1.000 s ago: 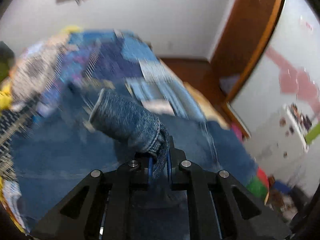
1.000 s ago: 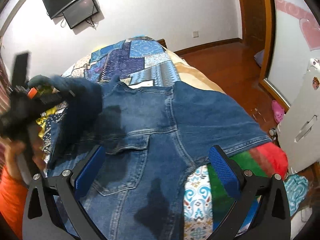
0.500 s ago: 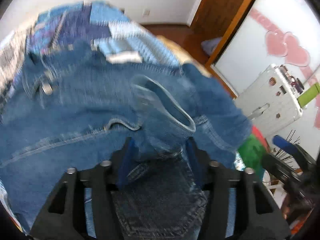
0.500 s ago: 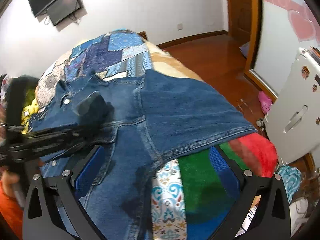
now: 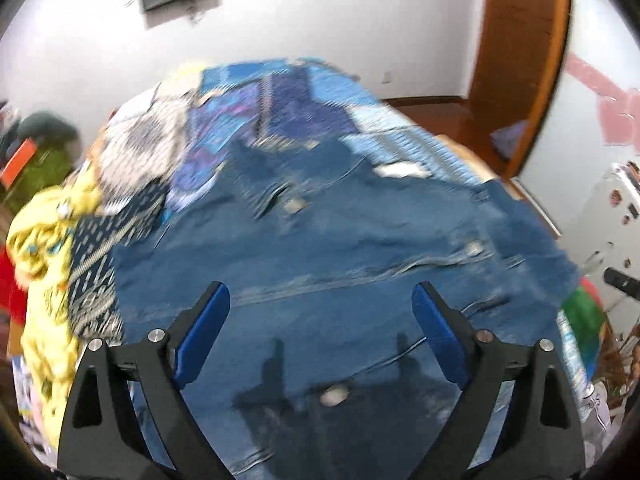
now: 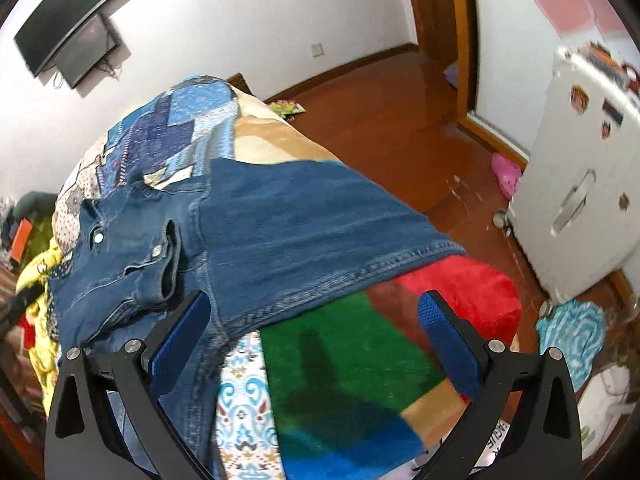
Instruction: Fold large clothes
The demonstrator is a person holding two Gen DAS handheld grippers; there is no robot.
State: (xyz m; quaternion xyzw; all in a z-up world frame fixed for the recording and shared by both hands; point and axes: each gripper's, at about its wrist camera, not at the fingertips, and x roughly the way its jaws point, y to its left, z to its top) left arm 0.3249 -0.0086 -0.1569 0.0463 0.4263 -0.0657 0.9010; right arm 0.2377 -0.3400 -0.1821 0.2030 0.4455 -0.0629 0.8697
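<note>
Denim jacket (image 6: 280, 232) lies spread across bed (image 6: 460, 292), hem at foot edge, cuffed sleeve (image 6: 160, 256) laid over its left half. We judge sleeve fold-in step in hand; next we need far sleeve or hem grasped. Left gripper (image 5: 320, 336) hovers above denim, jaws wide, empty. Right gripper (image 6: 316, 344) poised over foot edge, likewise spread, holding nothing.

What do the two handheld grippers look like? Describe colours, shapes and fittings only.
The left gripper and right gripper look identical: matte black angular frames with triangular cut-outs, silver round bolt heads at the joints, and two flat fingers faced with blue textured pads. No cables, markings or sleeves show in either view.
</note>
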